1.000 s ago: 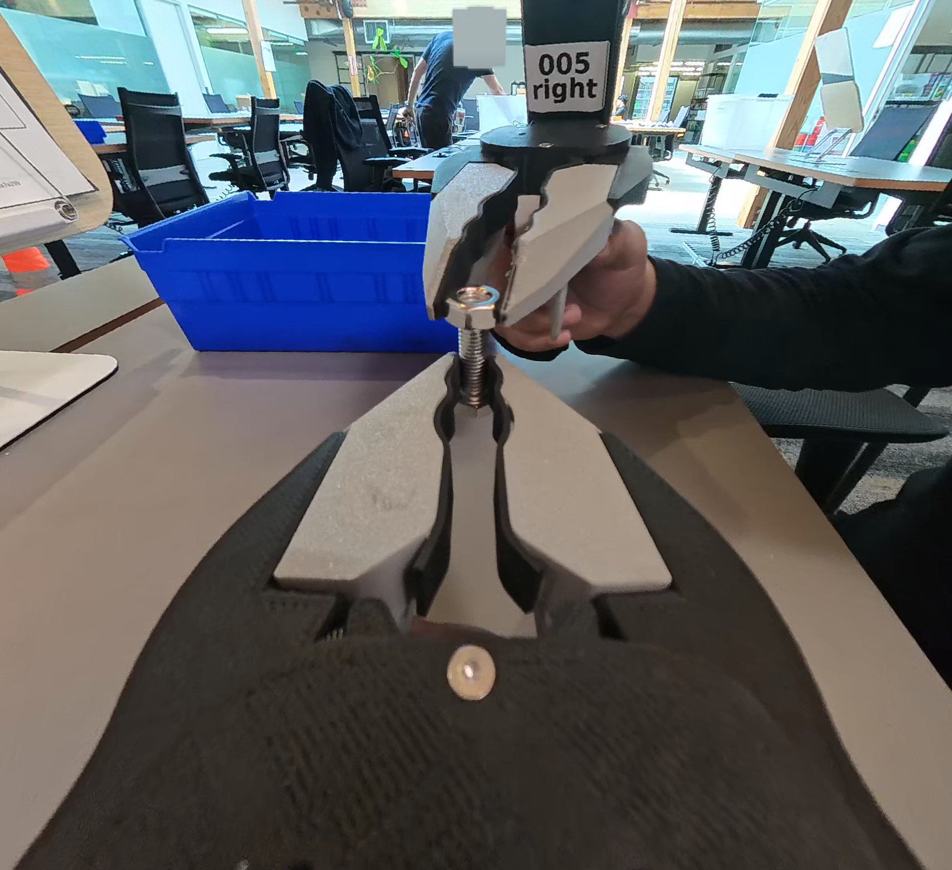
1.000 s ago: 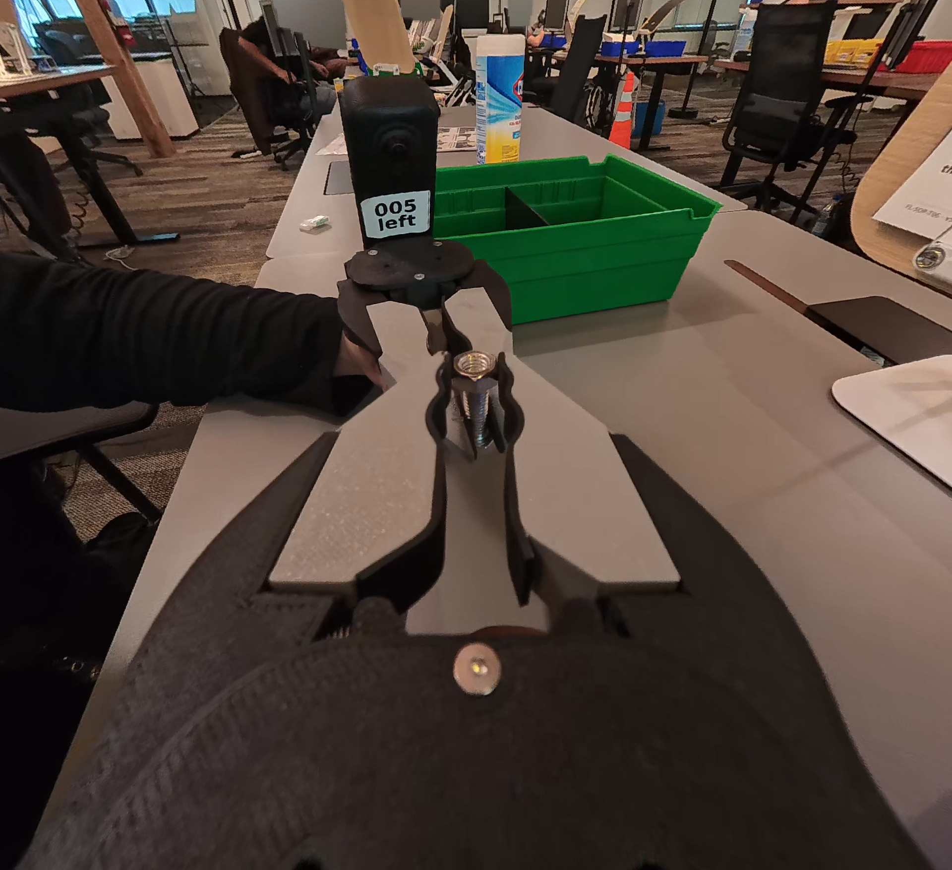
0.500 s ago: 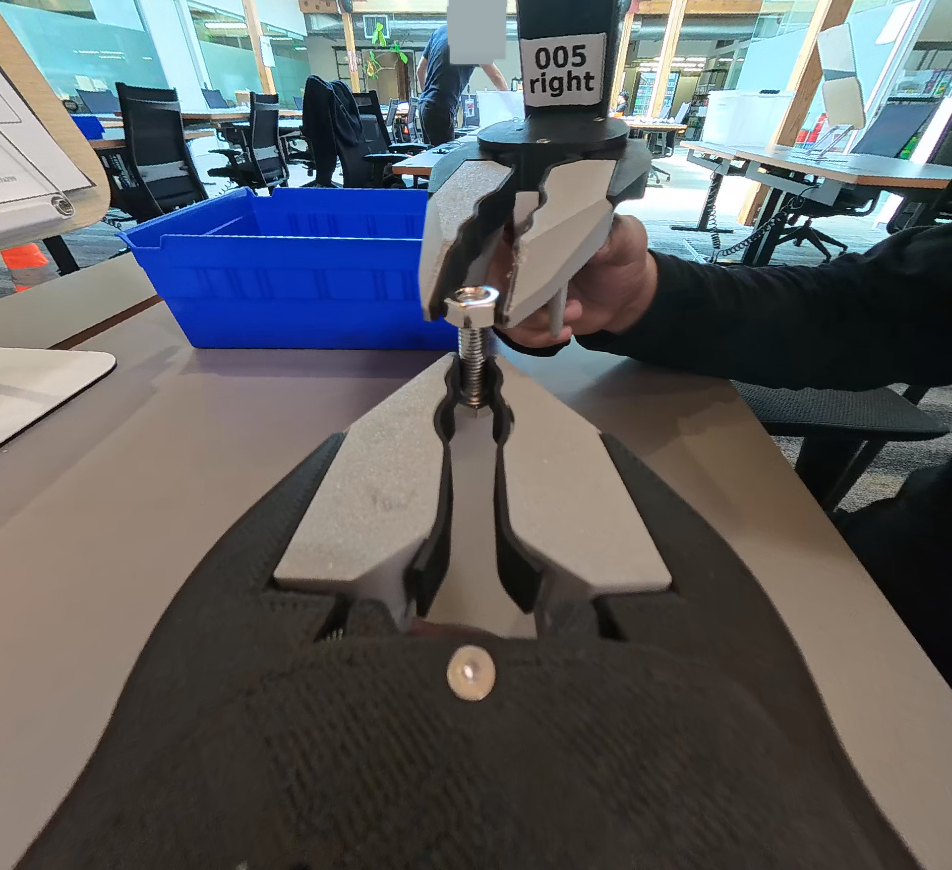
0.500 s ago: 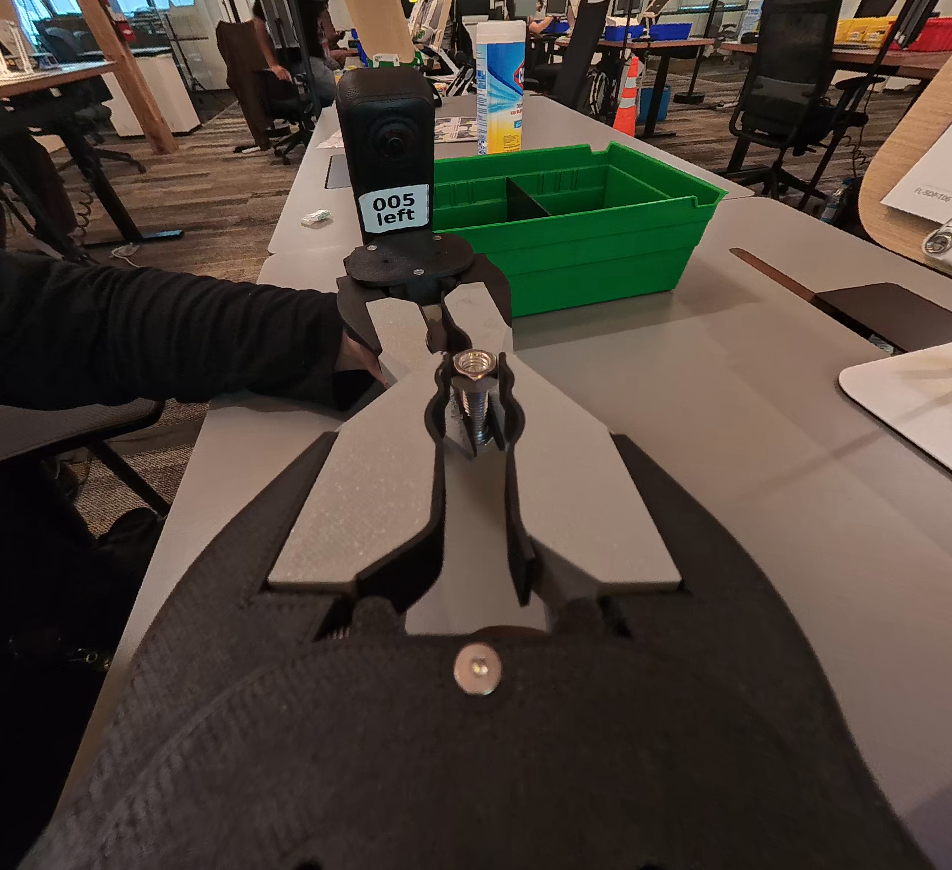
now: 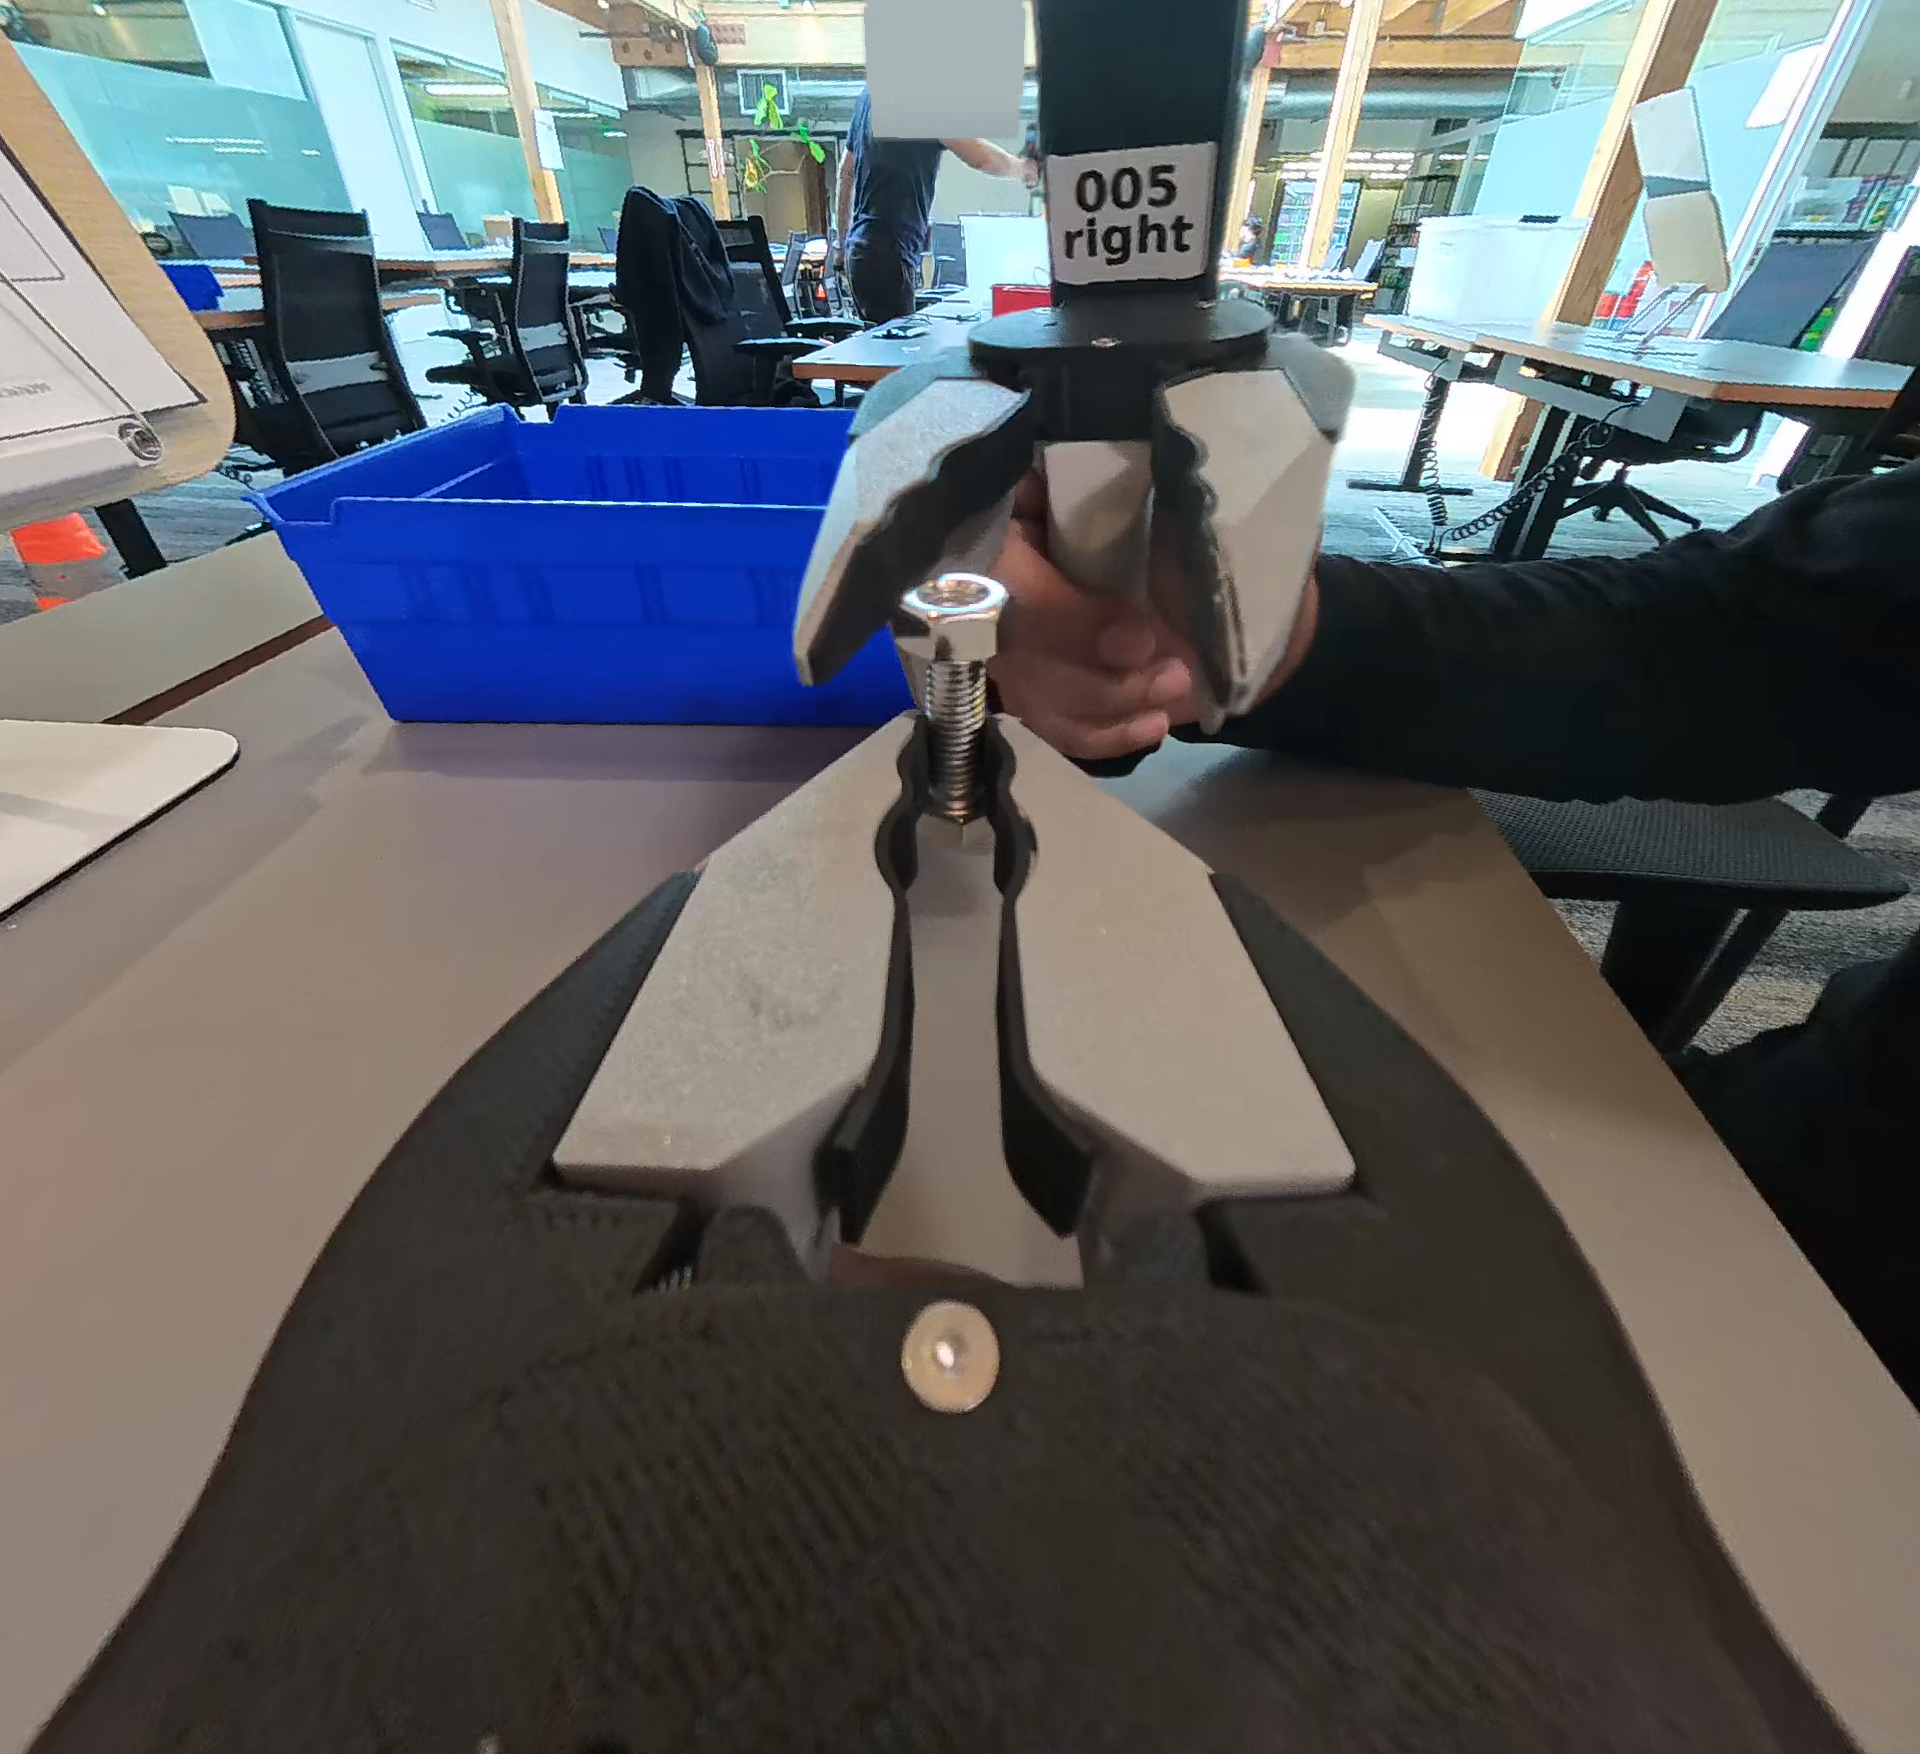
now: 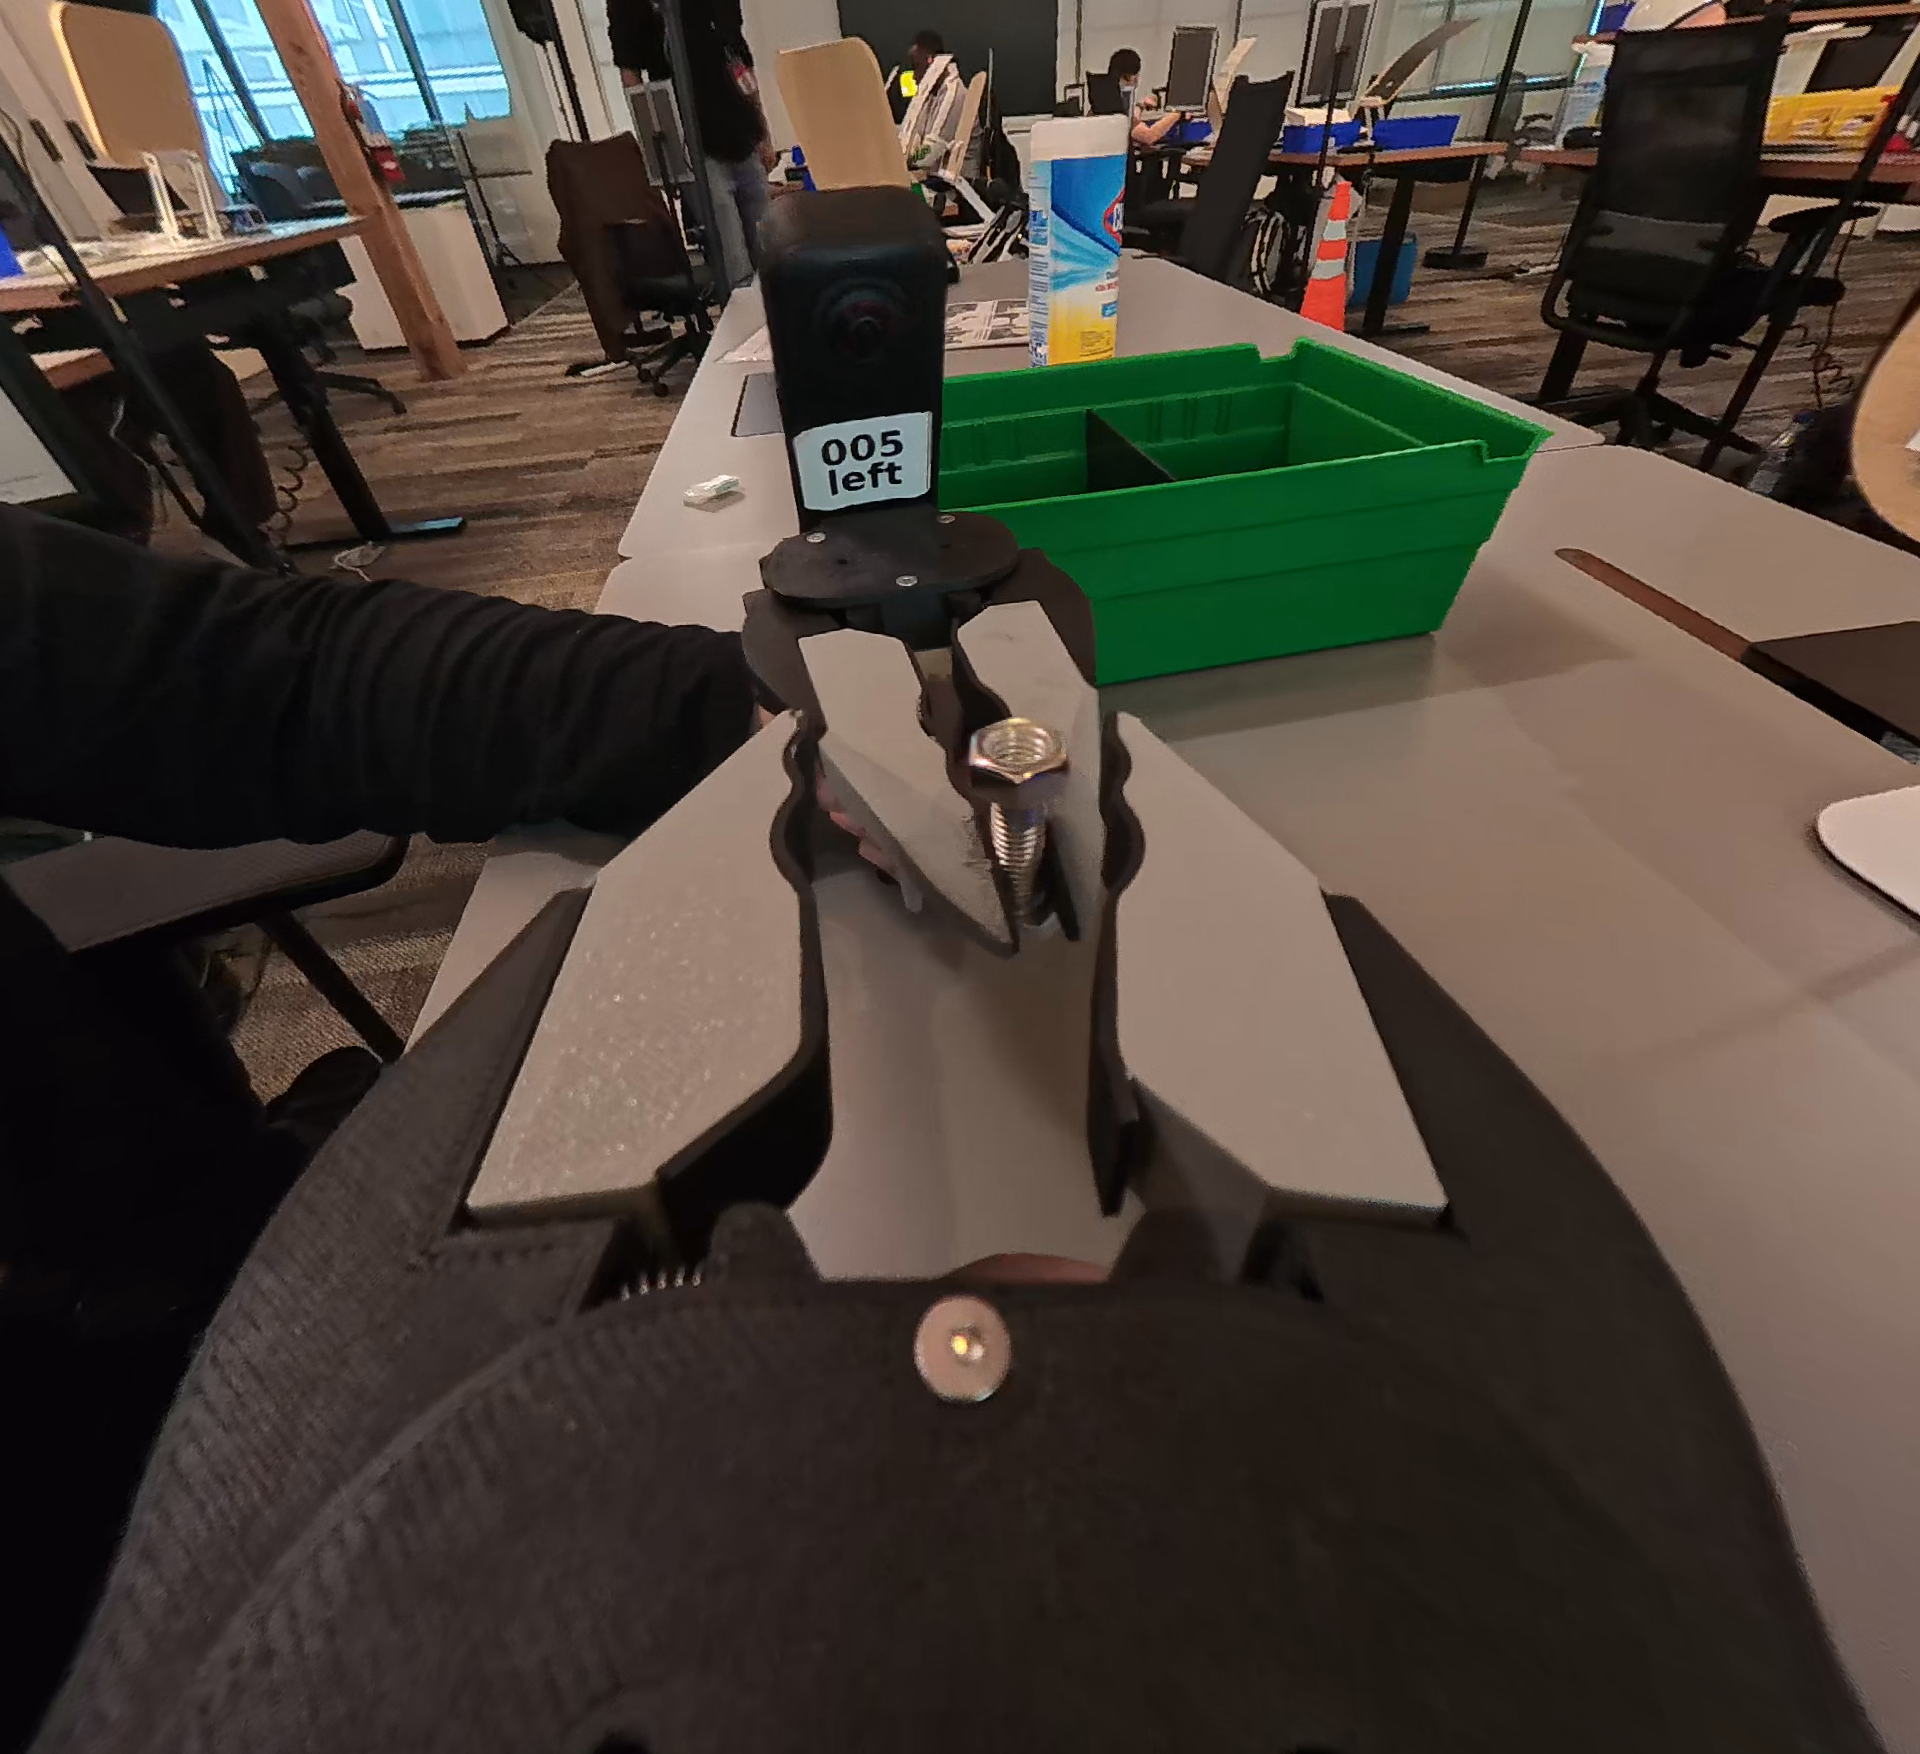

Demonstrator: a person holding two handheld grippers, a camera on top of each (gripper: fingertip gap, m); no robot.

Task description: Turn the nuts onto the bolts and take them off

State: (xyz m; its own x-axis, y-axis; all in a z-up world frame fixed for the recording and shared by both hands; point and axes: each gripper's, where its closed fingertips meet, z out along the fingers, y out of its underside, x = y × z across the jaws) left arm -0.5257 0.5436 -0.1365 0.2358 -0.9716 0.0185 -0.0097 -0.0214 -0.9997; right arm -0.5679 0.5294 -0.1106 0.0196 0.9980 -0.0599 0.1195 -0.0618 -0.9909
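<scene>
Seen from the left wrist: pinching the bolt low on its thread with the left gripper, shank upright above the table, nut at the top end. Facing it, the right gripper, jaws spread wide, one finger just beside the nut and the other well off toward the sleeve. Cannot tell from here whether the near finger touches the nut. Only in this view: a blue bin right behind the bolt, a white pad at the left, and the table's right edge close by with a chair past it.

Seen from the right wrist: the same bolt and nut between the spread fingers, nearer the right-hand one, a gap showing on both sides. Left gripper pressed onto the bolt's lower end. Only in this view: a green bin with a divider behind the left gripper, a canister farther back, and the table's left edge just beside the sleeve with floor below.

Bare tabletop to the right of the bolt here, as far as the pad's corner. Tighter toward each bin and toward the two edges.
</scene>
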